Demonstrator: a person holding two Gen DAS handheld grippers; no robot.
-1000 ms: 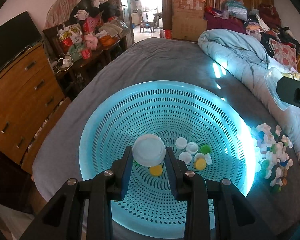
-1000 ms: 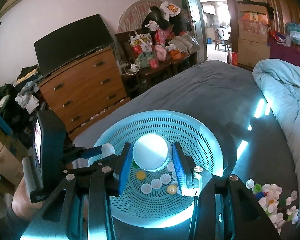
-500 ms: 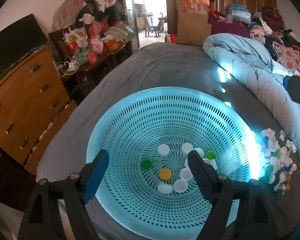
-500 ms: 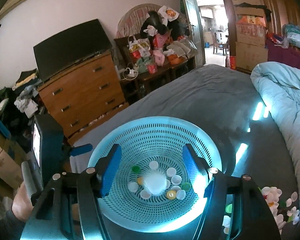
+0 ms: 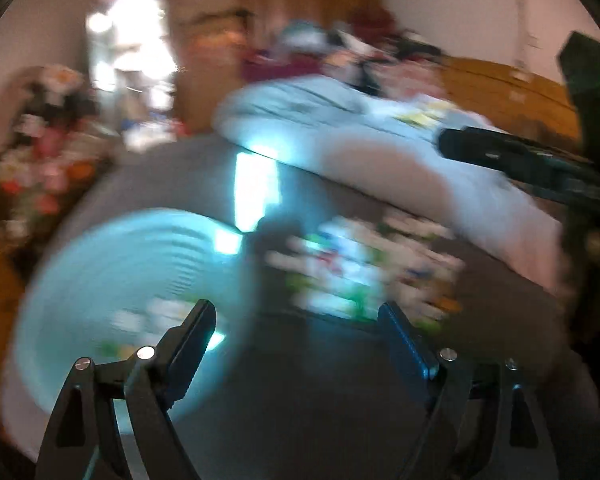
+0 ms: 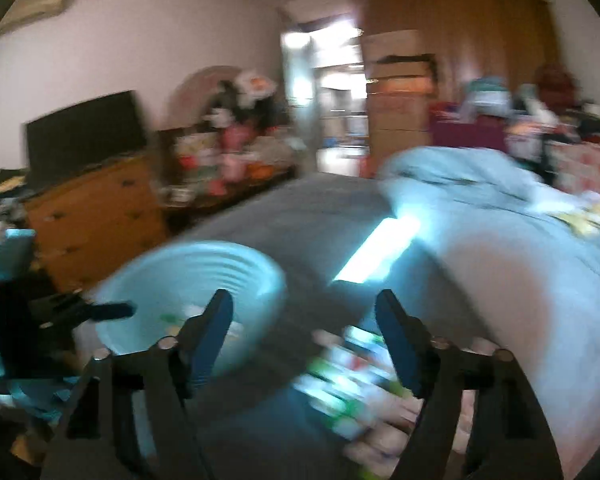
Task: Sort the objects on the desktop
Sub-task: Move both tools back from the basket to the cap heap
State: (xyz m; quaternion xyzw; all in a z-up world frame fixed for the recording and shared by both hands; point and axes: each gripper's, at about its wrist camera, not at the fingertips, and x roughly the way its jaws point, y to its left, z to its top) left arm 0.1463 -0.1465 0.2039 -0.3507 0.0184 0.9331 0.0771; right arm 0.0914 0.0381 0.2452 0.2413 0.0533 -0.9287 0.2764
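Observation:
Both views are smeared by motion. The light blue perforated basket [image 5: 112,280] [image 6: 192,280] sits on the grey bed with a few caps blurred inside it. A pile of white, green and coloured bottle caps [image 5: 352,268] [image 6: 348,376] lies to its right. My left gripper [image 5: 294,312] is open wide and holds nothing; the gap faces the bed between basket and pile. My right gripper [image 6: 304,300] has its jaws opening with nothing between them, above the near side of the pile.
A rumpled light blue duvet [image 5: 300,104] [image 6: 460,184] borders the pile on the right. Beyond the bed's left edge stand a wooden dresser [image 6: 96,216] with a dark TV [image 6: 84,132] and a cluttered side table [image 6: 228,148].
Each gripper let its white lid fall into the basket and opened. Both then swung right, from over the basket toward the cap pile.

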